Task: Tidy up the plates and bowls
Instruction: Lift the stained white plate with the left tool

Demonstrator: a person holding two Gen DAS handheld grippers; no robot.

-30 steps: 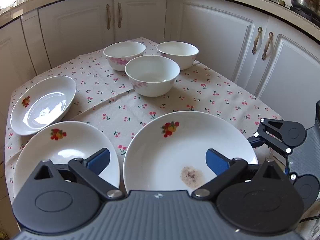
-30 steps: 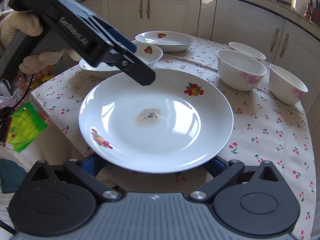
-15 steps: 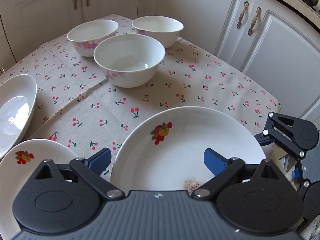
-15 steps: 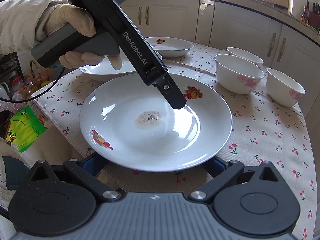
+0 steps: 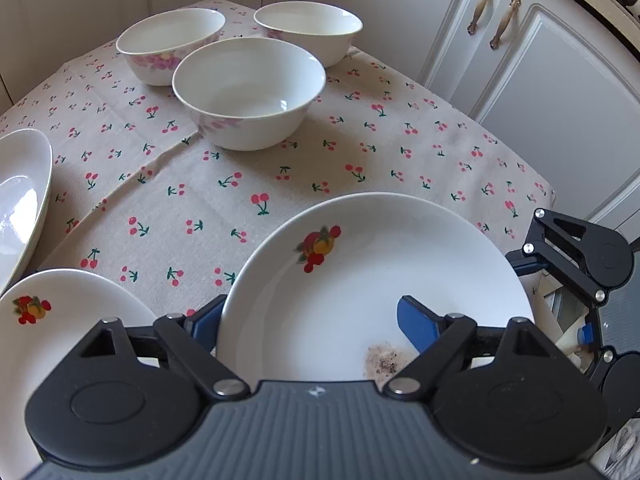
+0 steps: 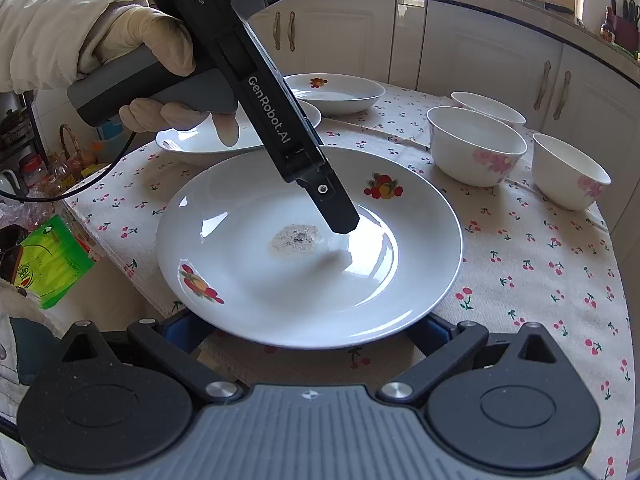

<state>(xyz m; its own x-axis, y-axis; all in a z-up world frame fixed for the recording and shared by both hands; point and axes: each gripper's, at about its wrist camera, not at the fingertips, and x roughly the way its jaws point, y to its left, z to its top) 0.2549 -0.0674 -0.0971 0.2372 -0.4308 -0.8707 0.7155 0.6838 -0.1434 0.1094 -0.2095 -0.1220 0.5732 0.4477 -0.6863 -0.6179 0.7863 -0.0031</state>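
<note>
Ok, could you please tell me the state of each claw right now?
Left claw: open, straddling the stained plate rim.
Right claw: open, holding nothing.

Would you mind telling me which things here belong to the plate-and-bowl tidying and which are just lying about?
Part of the job:
- stained plate, straddled at its rim by the left gripper
- two other plates
- three bowls

Just lying about:
- green packet
- cherry tablecloth

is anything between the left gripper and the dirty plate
Nothing visible: the left gripper already straddles the dirty plate's rim, one finger over the inside, the other outside.
</note>
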